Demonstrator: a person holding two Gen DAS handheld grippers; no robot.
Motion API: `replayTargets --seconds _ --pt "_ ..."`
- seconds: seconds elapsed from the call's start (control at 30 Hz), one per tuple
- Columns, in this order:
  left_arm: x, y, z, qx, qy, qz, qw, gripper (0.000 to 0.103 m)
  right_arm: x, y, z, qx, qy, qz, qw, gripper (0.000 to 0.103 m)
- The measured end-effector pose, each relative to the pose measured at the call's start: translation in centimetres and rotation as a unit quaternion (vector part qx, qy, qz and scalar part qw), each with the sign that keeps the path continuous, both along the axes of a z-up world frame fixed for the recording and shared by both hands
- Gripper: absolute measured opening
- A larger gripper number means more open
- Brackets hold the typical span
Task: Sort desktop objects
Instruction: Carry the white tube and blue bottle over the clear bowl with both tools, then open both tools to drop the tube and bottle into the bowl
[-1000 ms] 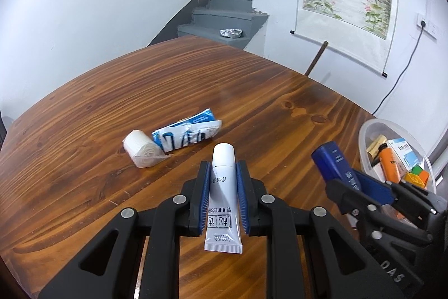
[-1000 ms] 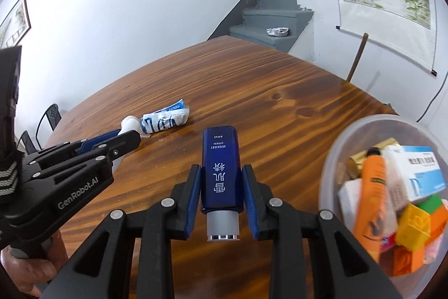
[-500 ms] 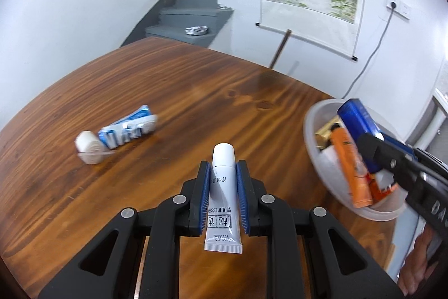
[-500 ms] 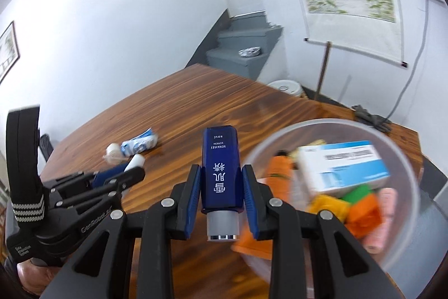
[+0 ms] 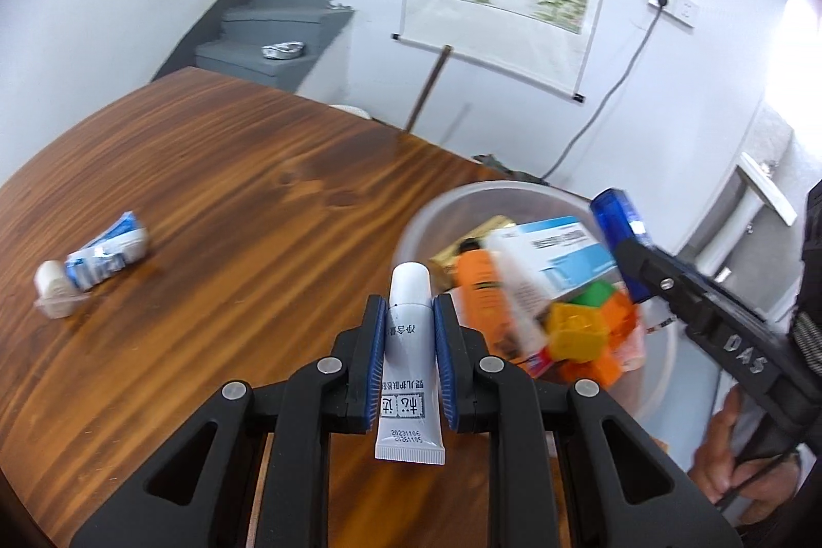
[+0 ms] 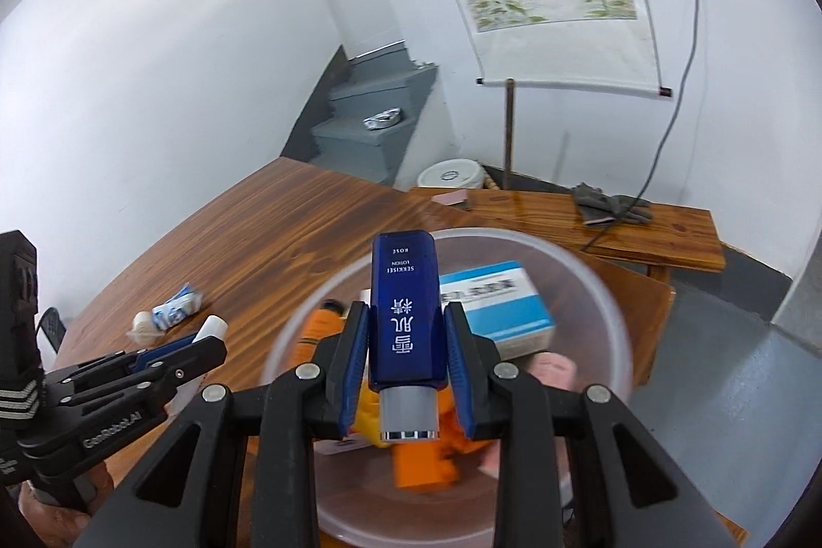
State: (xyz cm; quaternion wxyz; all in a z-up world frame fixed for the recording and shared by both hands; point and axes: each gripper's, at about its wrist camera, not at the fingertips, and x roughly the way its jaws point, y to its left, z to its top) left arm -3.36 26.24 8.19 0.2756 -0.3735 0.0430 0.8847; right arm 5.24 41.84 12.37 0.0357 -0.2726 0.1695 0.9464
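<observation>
Clear plastic bowl [image 6: 606, 291] on wooden table [image 5: 231, 199]: holds blue-and-white box [image 6: 498, 306], orange tube [image 5: 480, 286], yellow and orange blocks [image 5: 580, 332]. Left gripper [image 5: 409, 327] clamps white tube [image 5: 408, 363] beside the bowl's rim. Right gripper [image 6: 406, 342] clamps blue lotion bottle [image 6: 405, 306] above the bowl.

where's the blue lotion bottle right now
The blue lotion bottle is clamped in the right hand-held gripper, above the clear plastic bowl in the right wrist view, in front of the blue and white box.

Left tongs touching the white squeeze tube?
Touching. Left wrist view: the left tongs press both blue pads against the white squeeze tube.
</observation>
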Motion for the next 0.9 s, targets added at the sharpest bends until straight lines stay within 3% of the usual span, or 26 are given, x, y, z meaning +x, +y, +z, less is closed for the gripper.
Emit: replayTargets --seconds 0.27,0.67,0.7,0.83,0.9 --pt "0.0 2.8 0.6 0.035 -0.015 -0.036 0.9986 0.021 -0.2 2.6 -1.3 -0.012 -0.011 -0.019 1.0 0.033" --pt "-0.9 5.7 -0.3 0.042 -0.034 -0.057 0.9969 0.021 -0.3 3.8 -2.5 -0.017 -0.023 -0.023 0.999 0.033" --pt "-1.0 5.7 -0.6 0.041 -0.042 -0.058 0.9966 0.025 -0.3 3.8 -2.6 -0.019 -0.025 -0.02 0.999 0.034" --pt "-1.0 5.2 -0.7 0.049 -0.043 -0.046 0.9968 0.055 -0.2 4.1 -2.8 -0.029 -0.028 -0.02 0.999 0.034" --pt "-1.0 4.7 -0.5 0.055 -0.037 -0.039 0.997 0.056 -0.1 4.2 -2.8 -0.032 -0.028 -0.022 0.999 0.034"
